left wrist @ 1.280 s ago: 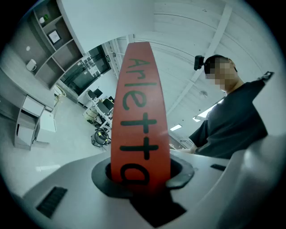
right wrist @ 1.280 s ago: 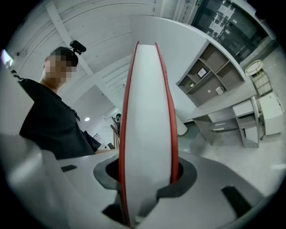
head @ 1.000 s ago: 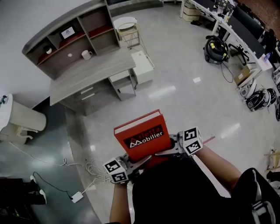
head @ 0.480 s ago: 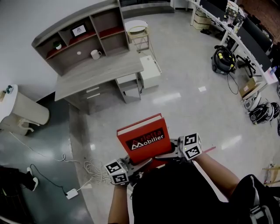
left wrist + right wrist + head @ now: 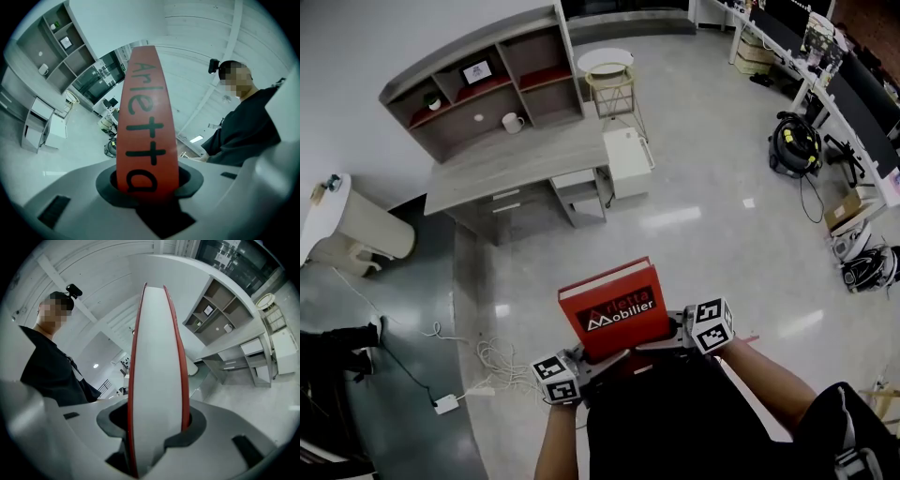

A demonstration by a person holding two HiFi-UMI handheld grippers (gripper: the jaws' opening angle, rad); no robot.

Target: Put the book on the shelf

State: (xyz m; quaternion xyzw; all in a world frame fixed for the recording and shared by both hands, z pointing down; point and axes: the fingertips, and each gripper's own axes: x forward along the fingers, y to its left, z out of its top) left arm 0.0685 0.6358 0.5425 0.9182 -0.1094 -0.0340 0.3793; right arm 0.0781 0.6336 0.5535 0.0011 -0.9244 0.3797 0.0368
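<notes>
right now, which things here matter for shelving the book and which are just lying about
For the job: red book, clamped by left gripper and right gripper; shelf ahead.

Lying about: mug on the shelf, white cabinet, vacuum cleaner, loose cables.

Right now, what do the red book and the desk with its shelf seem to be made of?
Book: a stiff red cover, probably coated board, smooth-looking; white paper page edges show in the right gripper view. Desk and shelf: matt grey wood-look panels, likely laminate; faint grain lines show.
</notes>
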